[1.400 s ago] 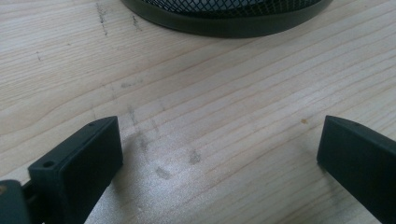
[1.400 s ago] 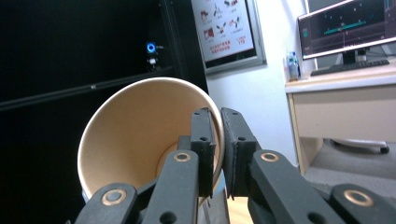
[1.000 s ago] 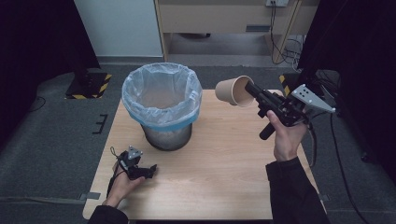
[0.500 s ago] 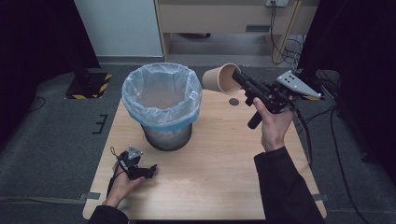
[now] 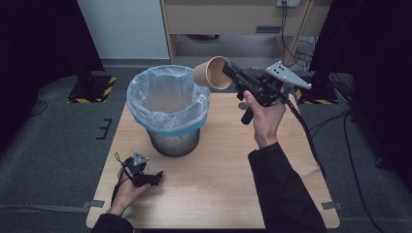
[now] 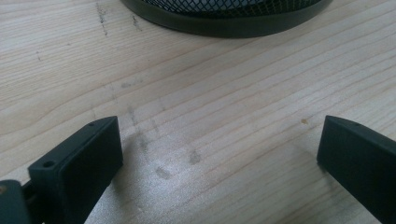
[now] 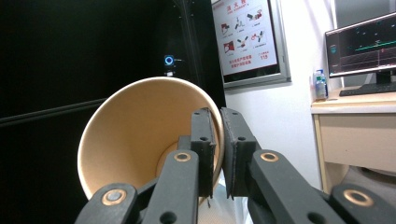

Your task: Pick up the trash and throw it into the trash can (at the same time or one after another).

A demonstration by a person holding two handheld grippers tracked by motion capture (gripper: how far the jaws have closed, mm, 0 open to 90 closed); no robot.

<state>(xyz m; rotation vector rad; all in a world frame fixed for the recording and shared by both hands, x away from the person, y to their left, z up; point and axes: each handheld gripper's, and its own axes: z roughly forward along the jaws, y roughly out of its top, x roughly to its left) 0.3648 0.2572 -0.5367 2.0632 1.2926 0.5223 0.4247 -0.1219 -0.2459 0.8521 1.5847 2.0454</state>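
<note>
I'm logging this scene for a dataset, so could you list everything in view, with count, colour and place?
Light wooden table: one, pale wood, centre, on grey floor.
Black mesh waste bin with a clear, blue-edged plastic liner: one, on the table's far left half.
Brown paper cup: one, tan, held in the air on its side by the bin's right rim, its wall pinched between the right jaws.
Small dark round thing: one, on the table under the right gripper; too small to identify.
Wall poster: one, white with red, right gripper view.
Computer monitor: one, on a beige desk.
Left gripper: black, jaws apart, low over the table's near left corner.
Right gripper: black, raised, clamping the cup.
</note>
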